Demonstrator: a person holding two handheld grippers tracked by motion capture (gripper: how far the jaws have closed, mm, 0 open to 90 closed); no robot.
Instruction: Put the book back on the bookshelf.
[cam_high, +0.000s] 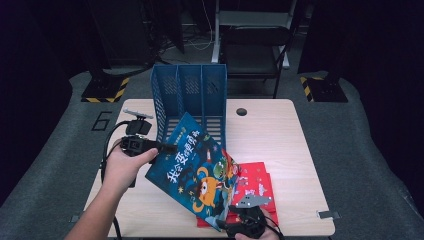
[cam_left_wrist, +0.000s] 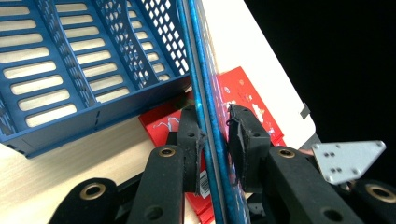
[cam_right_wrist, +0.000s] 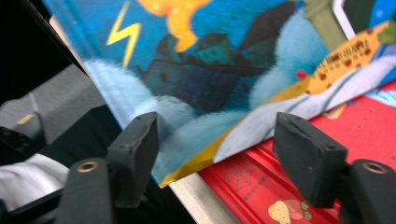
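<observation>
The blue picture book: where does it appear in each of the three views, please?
High view: blue picture book at centre, tilted, in front of the file rack.
Left gripper view: edge-on, clamped between the black jaws.
Right gripper view: cover across the top.
Shared landmark: the red book underneath.

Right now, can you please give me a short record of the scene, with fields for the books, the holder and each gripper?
Held item: blue picture book, tilted, lifted off the table
Left gripper: fingers shut on the book's edge
Right gripper: fingers open, set either side of the book's lower corner
Underneath: red book, flat on the table
Behind: blue file holder, upright, three compartments
</observation>
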